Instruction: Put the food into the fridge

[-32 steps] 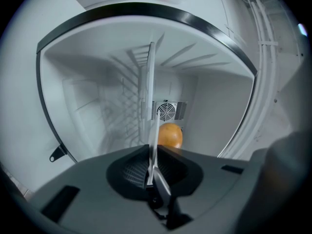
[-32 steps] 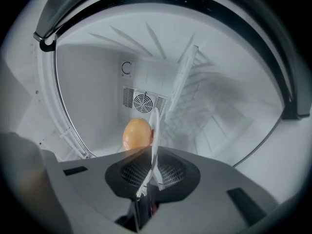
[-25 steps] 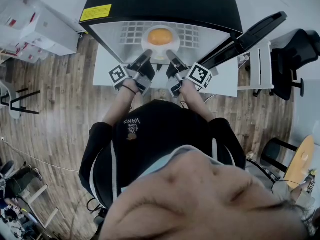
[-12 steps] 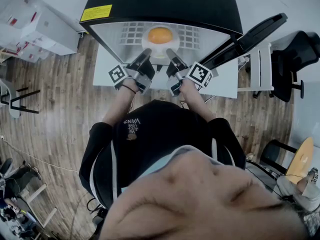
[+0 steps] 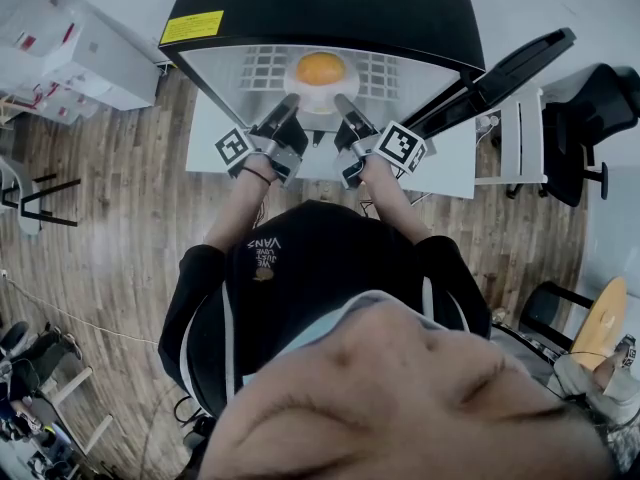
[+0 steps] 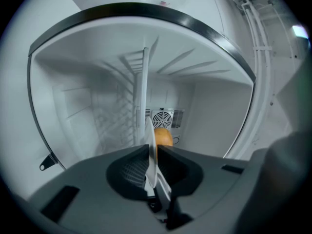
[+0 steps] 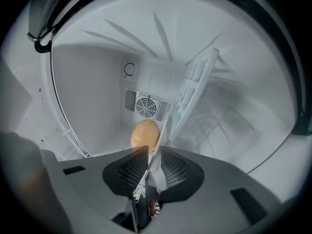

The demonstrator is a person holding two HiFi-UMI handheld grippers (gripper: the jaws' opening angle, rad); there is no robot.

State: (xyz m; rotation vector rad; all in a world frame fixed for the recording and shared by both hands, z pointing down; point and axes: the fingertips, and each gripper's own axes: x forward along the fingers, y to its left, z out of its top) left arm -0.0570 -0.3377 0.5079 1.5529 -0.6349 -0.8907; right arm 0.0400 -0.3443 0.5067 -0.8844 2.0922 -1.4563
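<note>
- Clamping the thin rim of the plate [image 5: 320, 105], the left gripper [image 6: 152, 150] has its fingers tight on it; probably stiff, slick, breakable.
- On the right gripper [image 7: 155, 152] the fingers have just been opening, rim between them.
- Round food [image 5: 320, 70] may roll.

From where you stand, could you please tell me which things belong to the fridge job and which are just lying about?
For the job: fridge, white plate, round orange food on the plate.
Lying about: black office chair, white boxes on the floor.
</note>
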